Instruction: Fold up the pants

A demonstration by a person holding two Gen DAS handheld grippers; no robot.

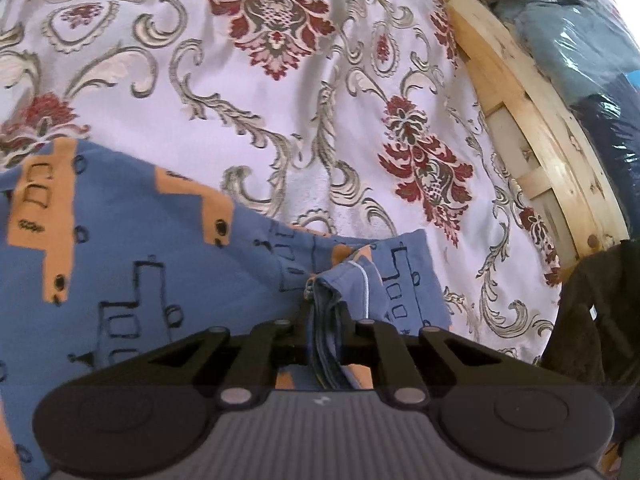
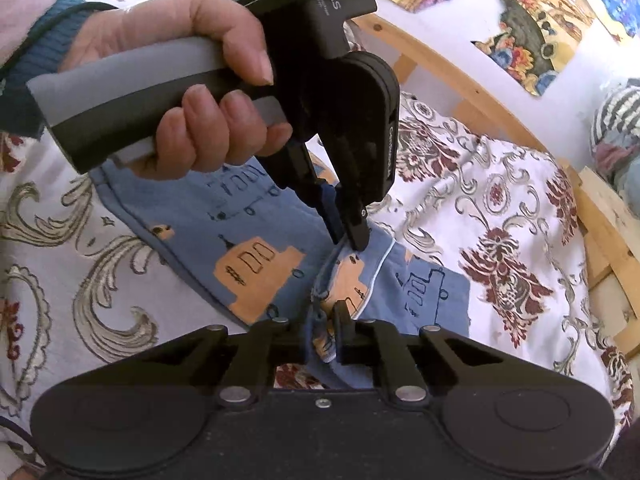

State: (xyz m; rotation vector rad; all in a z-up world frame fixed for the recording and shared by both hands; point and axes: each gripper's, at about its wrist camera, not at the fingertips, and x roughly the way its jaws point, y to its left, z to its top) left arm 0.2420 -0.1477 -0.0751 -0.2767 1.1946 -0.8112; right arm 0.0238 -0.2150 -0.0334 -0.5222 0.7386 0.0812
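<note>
Pants (image 2: 256, 256) of blue cloth, printed with orange blocks and dark outline drawings of trains or buildings, lie on a bed under a white bedspread (image 1: 256, 92) patterned with red flowers and grey scrolls. In the right wrist view they stretch from the middle of the bed toward the near edge of the frame, with one end gathered and lifted where both tools meet it. A curved wooden bed frame (image 1: 532, 128) of pale slats runs along the far side of the bedspread, and beyond it sits a plastic-wrapped bundle (image 1: 580, 52) of blue and dark fabric. A dark garment (image 1: 592, 320) lies at the right edge of the left wrist view, just beside the frame's end.

A person's hand (image 2: 188, 80), with a dark blue cuff (image 2: 36, 64) at the wrist, wraps around the grey and black handle of the left gripper (image 2: 348, 240). Its jaws point down and are clenched on a bunched edge of the pants; in its own camera a thick fold of blue layers is pinched between them, with a thin white cord (image 1: 362, 284) trailing over the cloth just beyond. The right gripper (image 2: 322, 328) is near the left one, lower on the same gathered edge, its jaws clamped on a fold of the blue and orange cloth.
</note>
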